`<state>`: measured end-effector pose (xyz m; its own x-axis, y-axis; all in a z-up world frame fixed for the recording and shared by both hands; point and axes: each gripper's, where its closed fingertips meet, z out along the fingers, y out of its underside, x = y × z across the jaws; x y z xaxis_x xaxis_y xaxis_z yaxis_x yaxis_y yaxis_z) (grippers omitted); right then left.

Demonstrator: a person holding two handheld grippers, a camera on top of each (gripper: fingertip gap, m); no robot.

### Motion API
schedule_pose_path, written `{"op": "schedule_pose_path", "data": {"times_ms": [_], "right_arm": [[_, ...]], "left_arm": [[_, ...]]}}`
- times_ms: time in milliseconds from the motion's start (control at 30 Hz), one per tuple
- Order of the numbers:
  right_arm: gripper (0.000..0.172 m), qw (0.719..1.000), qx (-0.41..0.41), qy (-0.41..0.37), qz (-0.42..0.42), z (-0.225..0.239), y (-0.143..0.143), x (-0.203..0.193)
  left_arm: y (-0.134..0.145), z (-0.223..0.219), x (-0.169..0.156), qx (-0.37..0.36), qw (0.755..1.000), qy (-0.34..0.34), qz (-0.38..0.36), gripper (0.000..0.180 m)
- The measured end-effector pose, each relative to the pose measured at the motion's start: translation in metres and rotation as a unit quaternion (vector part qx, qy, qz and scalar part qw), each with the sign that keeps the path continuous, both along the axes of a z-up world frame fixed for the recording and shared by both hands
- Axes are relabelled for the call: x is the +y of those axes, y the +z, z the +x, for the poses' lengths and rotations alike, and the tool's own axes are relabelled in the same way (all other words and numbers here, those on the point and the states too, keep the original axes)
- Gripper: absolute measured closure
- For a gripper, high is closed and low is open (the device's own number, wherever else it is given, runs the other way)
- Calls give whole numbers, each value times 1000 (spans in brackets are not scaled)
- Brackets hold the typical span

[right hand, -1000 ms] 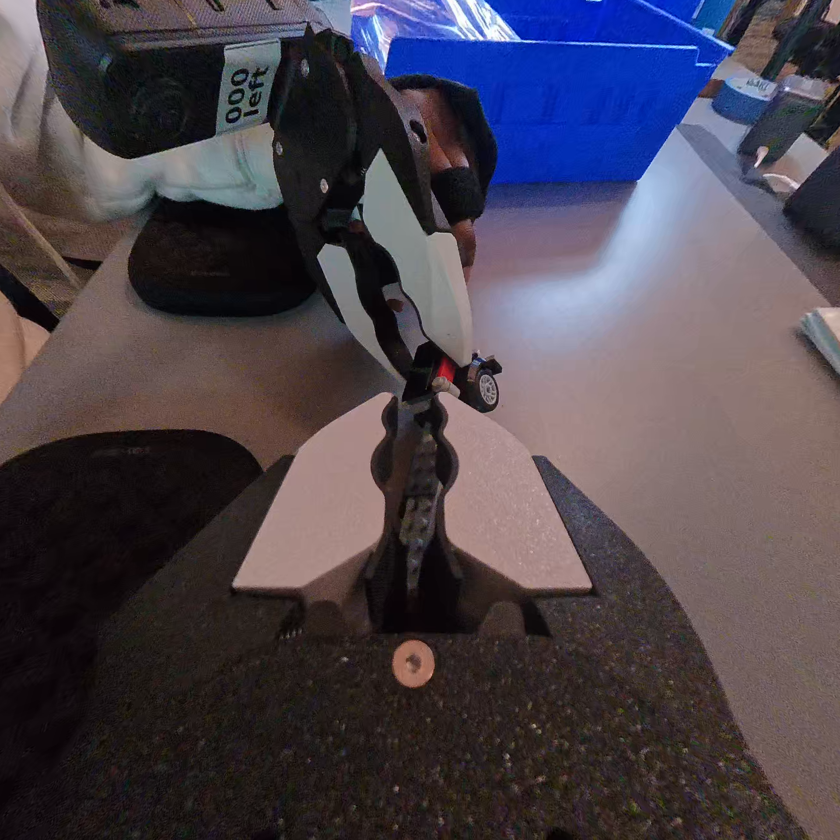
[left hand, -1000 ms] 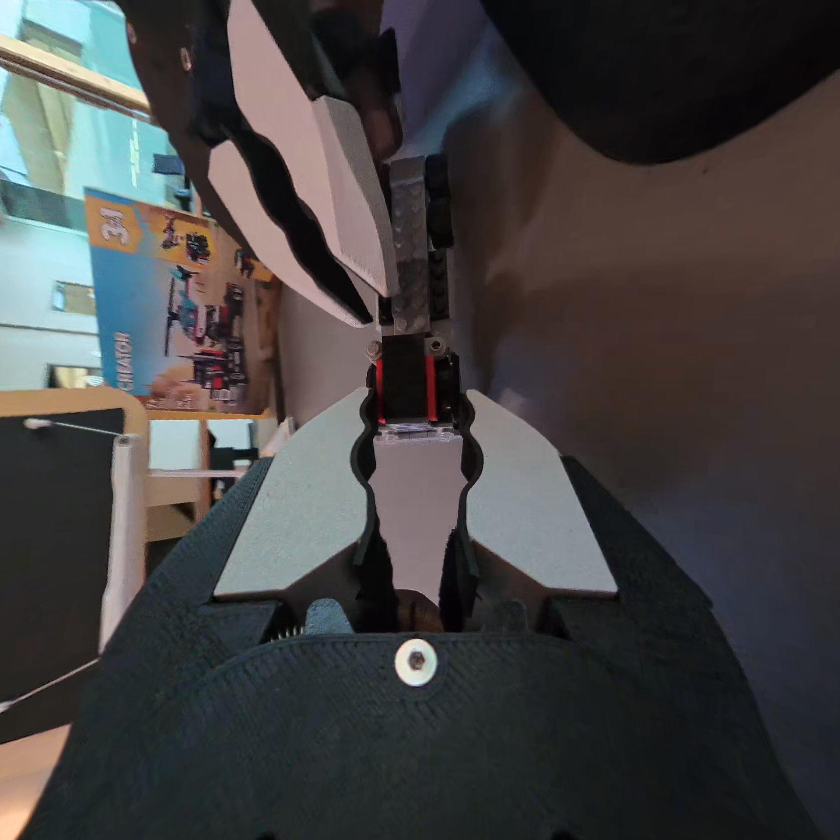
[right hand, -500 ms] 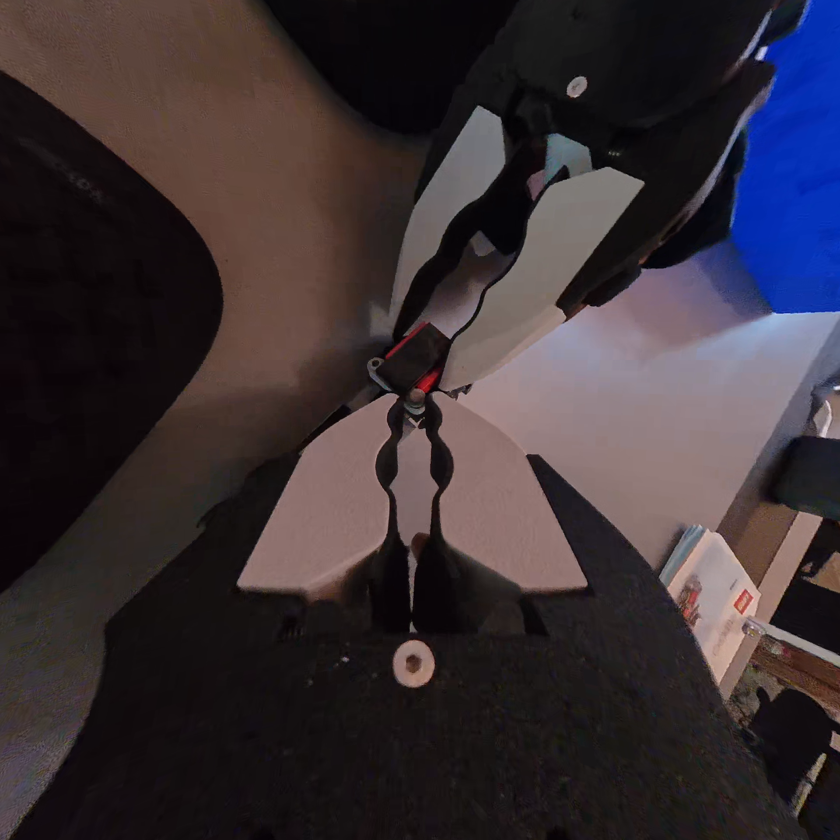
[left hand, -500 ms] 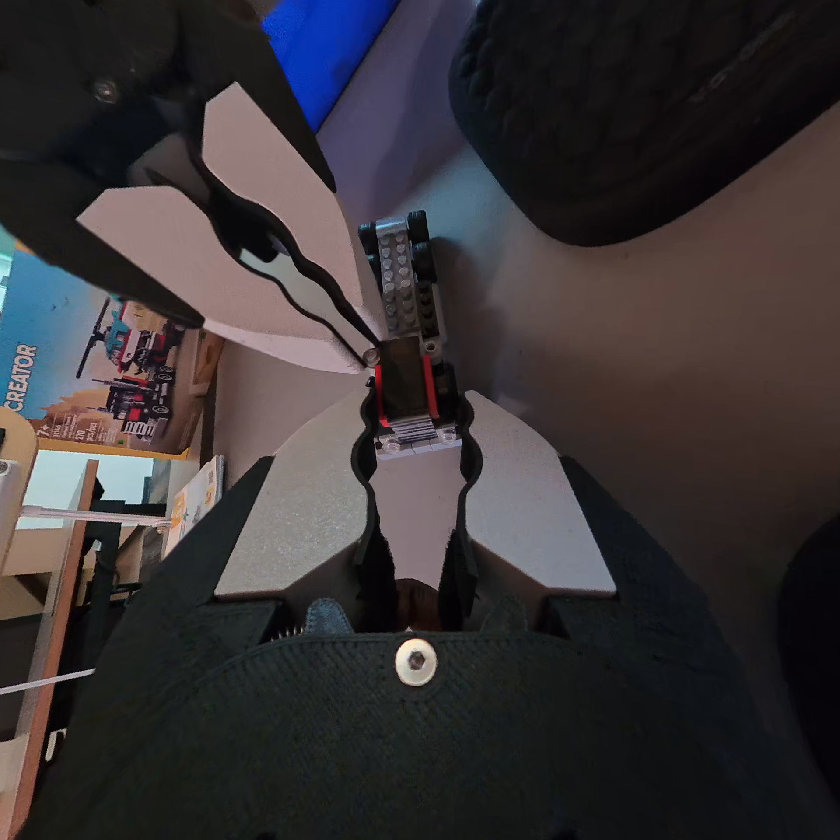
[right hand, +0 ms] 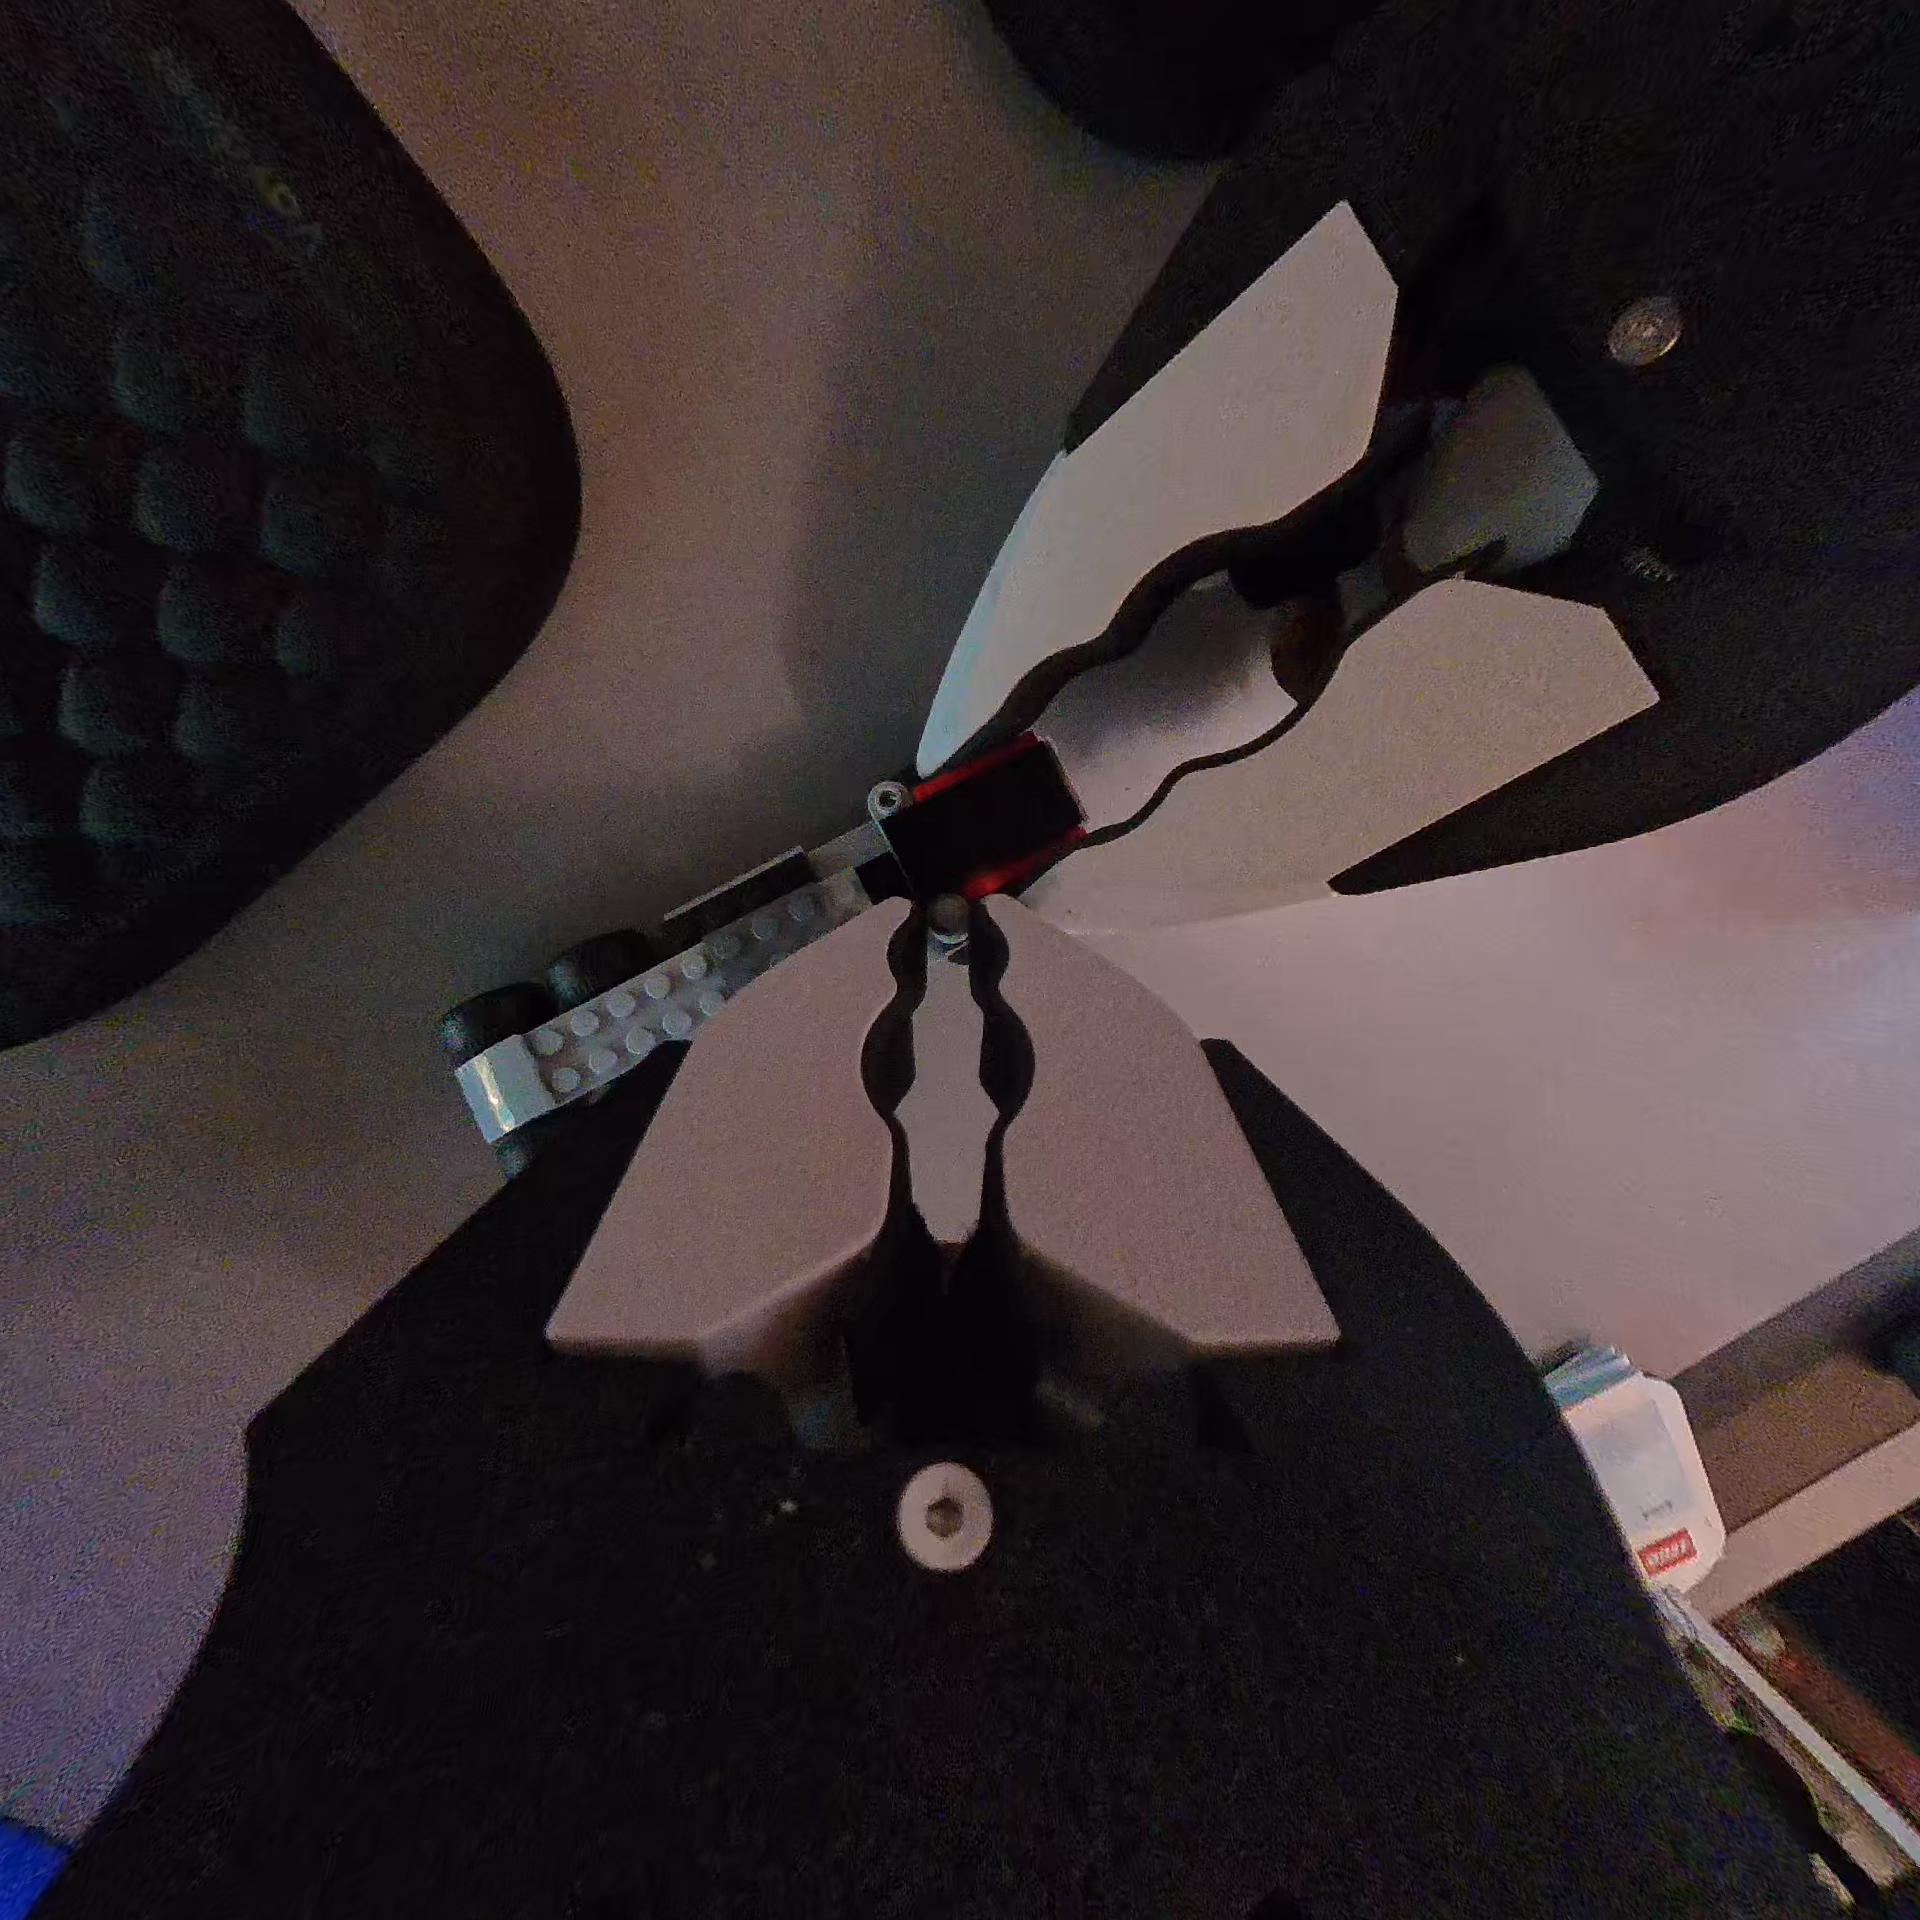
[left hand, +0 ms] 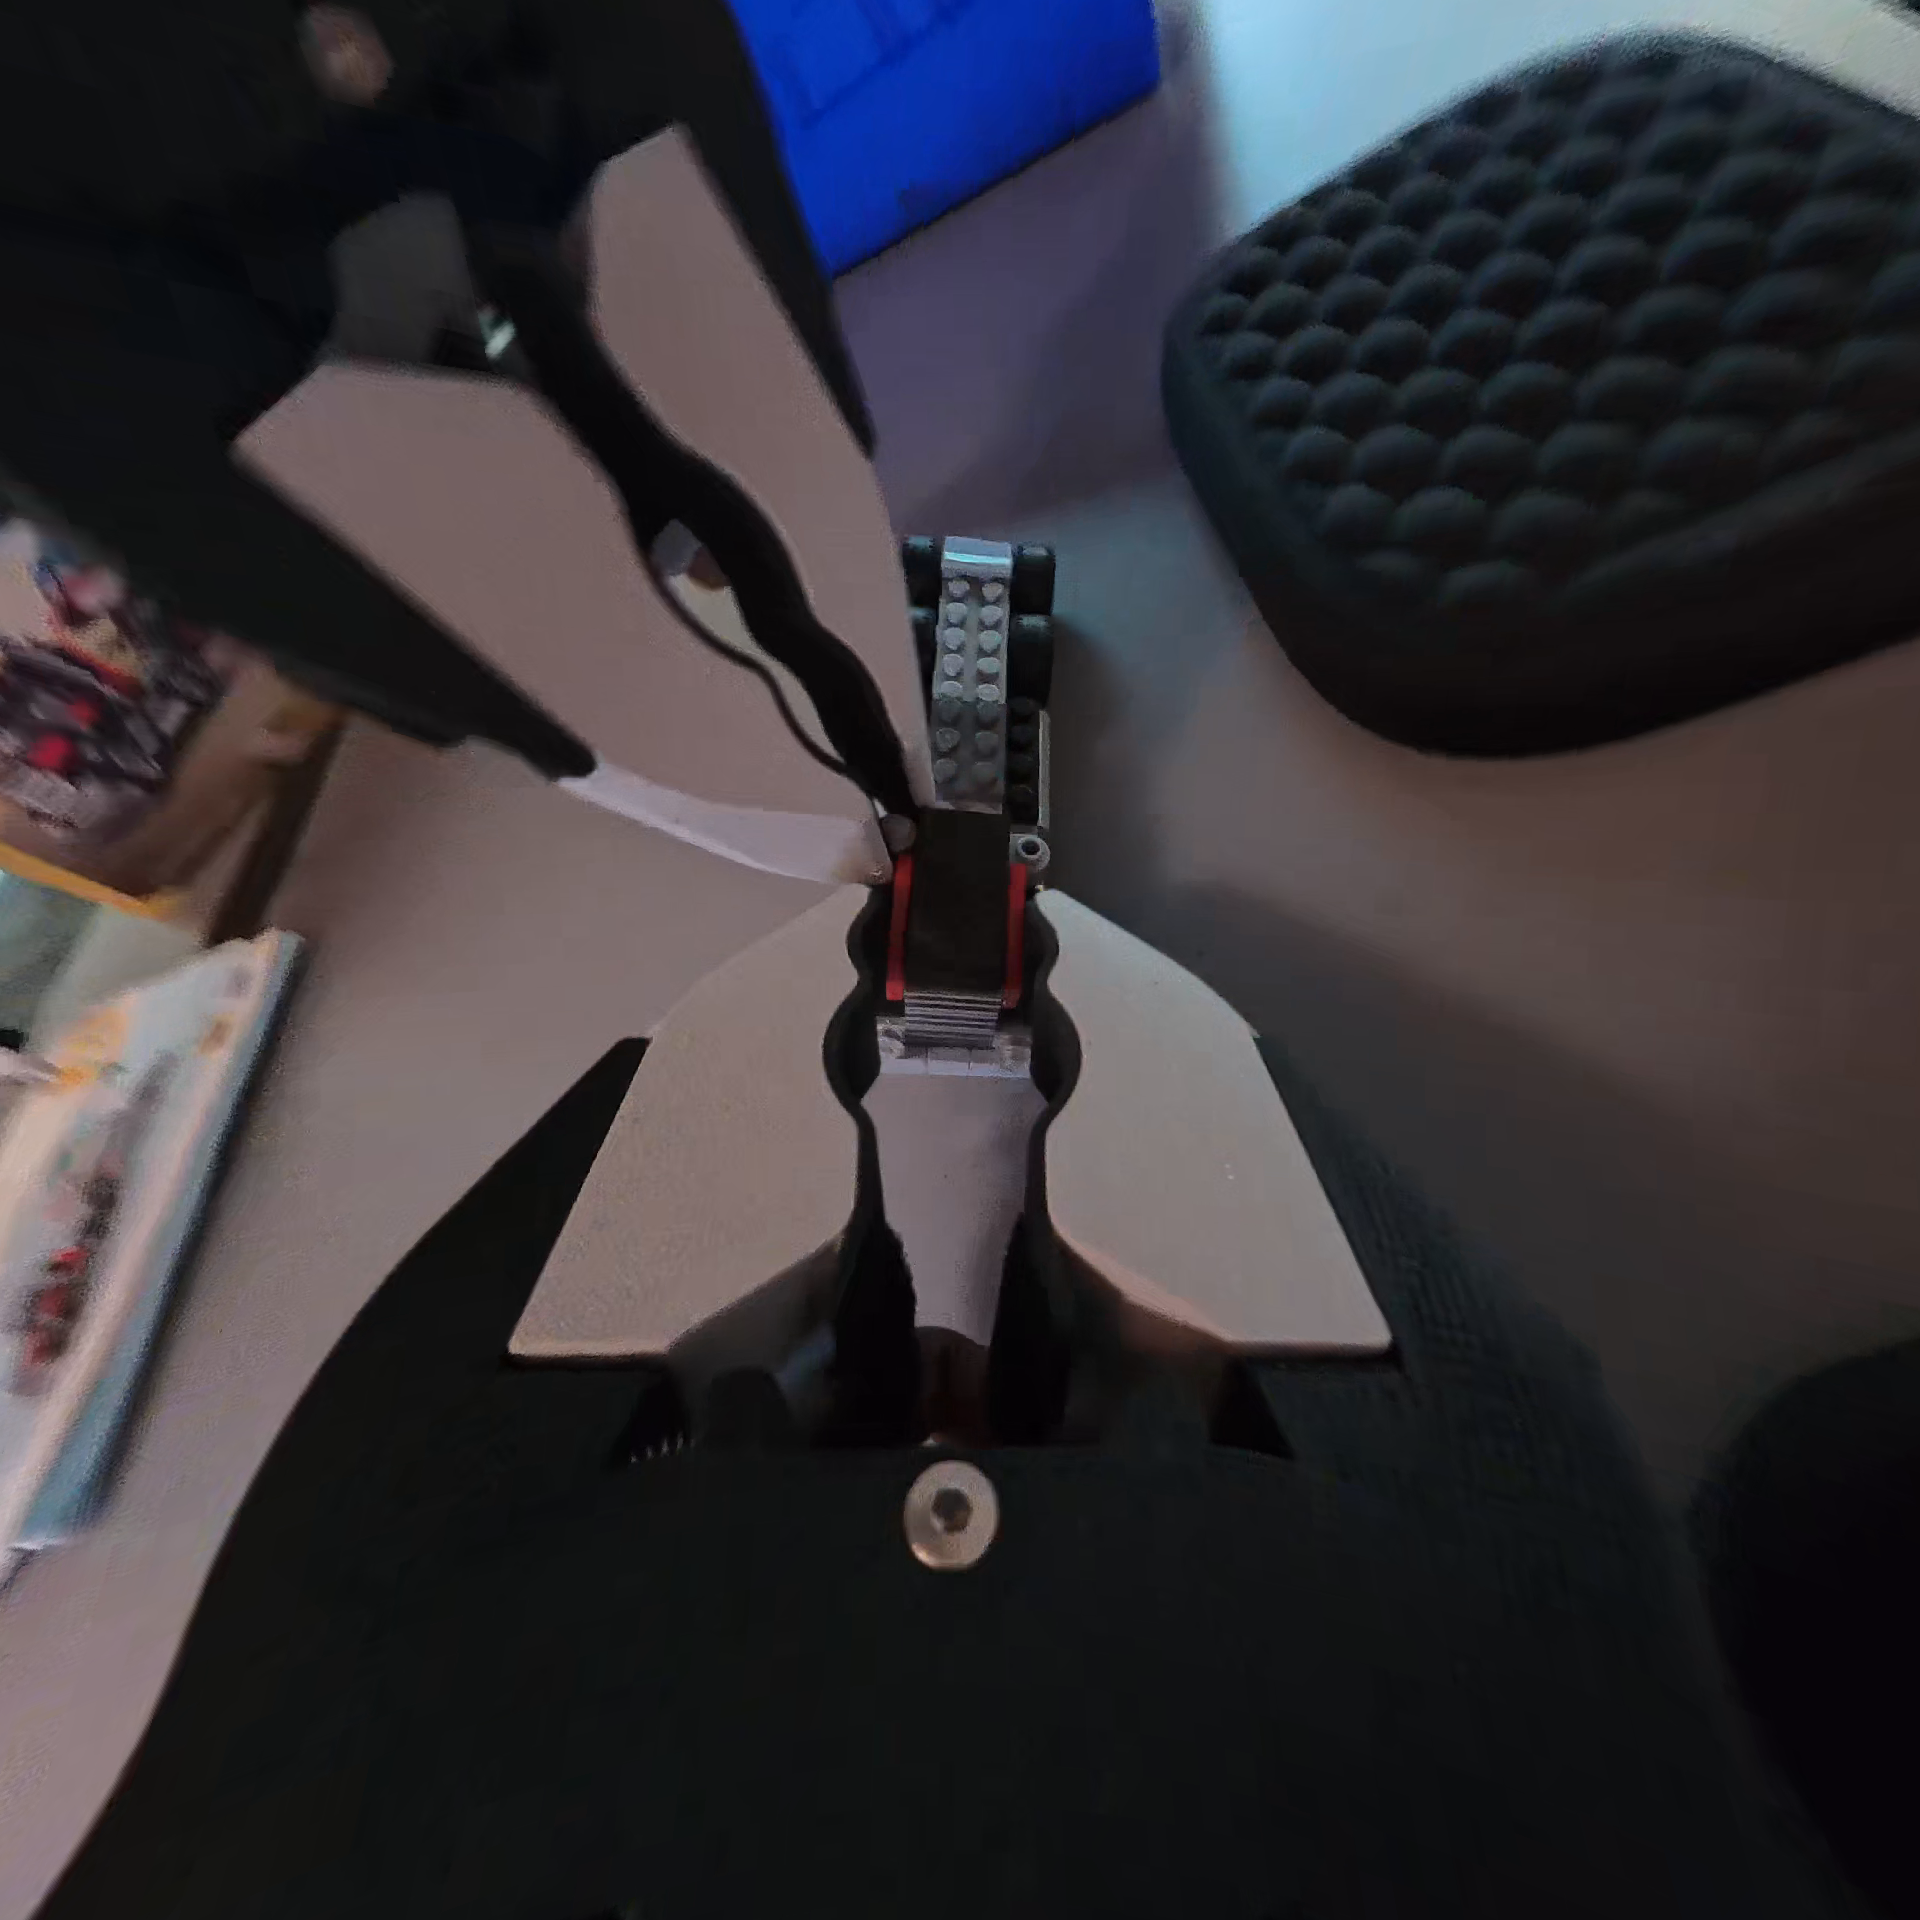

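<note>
My left tool (left hand: pixel 956 971) clamps the brick truck (left hand: pixel 971 675) cab, right tool (right hand: pixel 943 920) pinches its small stud (right hand: pixel 945 914); light, rigid, pops apart easily.

Both views are dim, the right wrist view the darker and grainy, with a pale wash of light on the table (right hand: pixel 1558 1039) at its right. In the left wrist view, motion blur smears the booklet (left hand: pixel 114 1226) and the blue bin (left hand: pixel 935 114). Wide-angle distortion bends the edges, and soft shadows fall beside the textured black pad (left hand: pixel 1579 395).
</note>
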<state>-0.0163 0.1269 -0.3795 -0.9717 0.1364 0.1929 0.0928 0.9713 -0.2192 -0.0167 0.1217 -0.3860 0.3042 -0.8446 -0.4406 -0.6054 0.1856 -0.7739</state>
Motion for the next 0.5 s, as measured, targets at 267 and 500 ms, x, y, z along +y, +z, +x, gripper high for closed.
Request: {"op": "schedule_pose_path", "data": {"times_ms": [267,500], "right_arm": [[165,974,182,-30,131,-7,-1,15],[166,955,232,-187,-6,-5,2,18]], "left_arm": [[-3,-3,8,-53,988,60,-133,155],[-3,-3,8,-53,988,61,-129,155]]}}
